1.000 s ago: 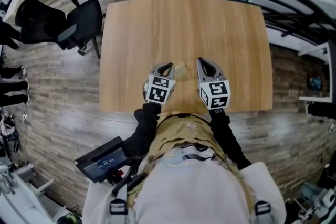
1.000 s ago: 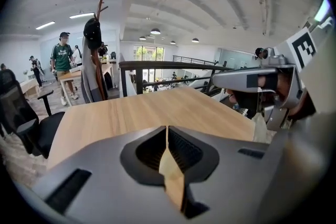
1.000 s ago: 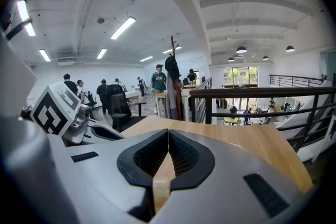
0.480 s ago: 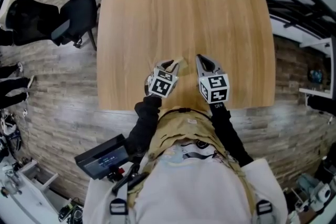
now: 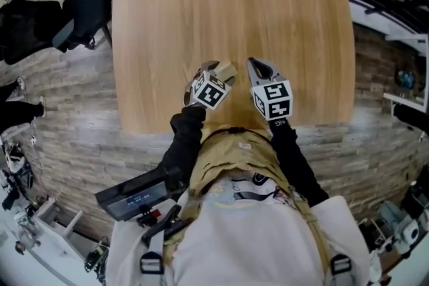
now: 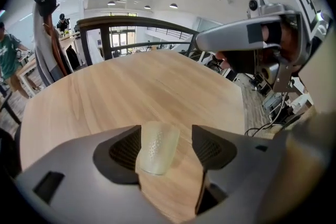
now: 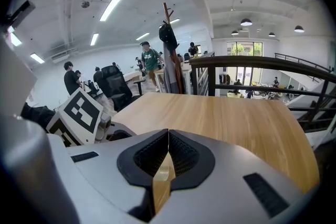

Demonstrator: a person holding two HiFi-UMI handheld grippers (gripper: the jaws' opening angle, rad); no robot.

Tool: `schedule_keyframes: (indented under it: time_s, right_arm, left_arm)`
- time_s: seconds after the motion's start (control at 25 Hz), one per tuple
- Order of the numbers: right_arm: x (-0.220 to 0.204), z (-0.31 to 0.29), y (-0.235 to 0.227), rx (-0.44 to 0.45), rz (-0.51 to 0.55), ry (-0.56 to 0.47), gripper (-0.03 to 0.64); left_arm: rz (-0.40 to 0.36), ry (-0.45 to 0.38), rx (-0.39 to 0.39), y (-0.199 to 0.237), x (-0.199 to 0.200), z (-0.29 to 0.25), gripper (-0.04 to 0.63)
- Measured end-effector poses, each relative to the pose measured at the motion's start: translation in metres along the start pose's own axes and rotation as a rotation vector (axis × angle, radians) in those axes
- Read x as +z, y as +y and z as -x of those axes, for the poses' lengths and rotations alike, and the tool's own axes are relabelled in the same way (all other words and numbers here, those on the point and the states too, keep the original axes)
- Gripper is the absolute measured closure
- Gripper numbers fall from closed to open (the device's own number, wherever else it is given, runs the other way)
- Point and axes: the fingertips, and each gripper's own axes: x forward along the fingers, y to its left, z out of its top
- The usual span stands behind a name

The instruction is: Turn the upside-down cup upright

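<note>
Head view: left gripper (image 5: 216, 70) down-tilted, fingers (image 6: 212, 147) just opening round cup (image 6: 156, 145)

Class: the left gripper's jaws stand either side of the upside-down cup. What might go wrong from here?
1. The jaws of the left gripper have just been opening, and the cup stands between them off-centre, near one pad: closing may shove or tip it.
2. The cup looks thin: a hard squeeze might crush it.
</note>
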Motion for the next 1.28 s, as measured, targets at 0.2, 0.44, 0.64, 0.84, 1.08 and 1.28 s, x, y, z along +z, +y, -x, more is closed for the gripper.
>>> schedule_keyframes:
  time_s: [0.2, 0.44, 0.64, 0.84, 1.08, 1.28]
  right_arm:
    - [-0.013, -0.007, -0.012, -0.001, -0.015, 0.035, 0.595]
    - [-0.025, -0.012, -0.028, -0.015, -0.036, 0.067, 0.595]
    - [-0.031, -0.010, -0.040, -0.028, -0.046, 0.075, 0.595]
    - [-0.042, -0.007, -0.048, -0.043, -0.068, 0.094, 0.595]
    - [-0.050, -0.002, -0.052, -0.049, -0.079, 0.103, 0.595]
    - [-0.046, 0.000, -0.051, -0.051, -0.069, 0.092, 0.595]
  left_arm:
    - [-0.045, 0.083, -0.030, -0.001, -0.014, -0.030, 0.273]
    - [-0.122, 0.189, -0.083, -0.010, -0.031, -0.056, 0.273]
    - [-0.163, 0.243, -0.096, -0.015, -0.038, -0.074, 0.265]
    - [-0.205, 0.275, -0.112, -0.019, -0.039, -0.087, 0.248]
    - [-0.234, 0.282, -0.127, -0.028, -0.039, -0.097, 0.235]
    - [-0.200, 0.165, -0.102, -0.020, -0.020, -0.085, 0.235]
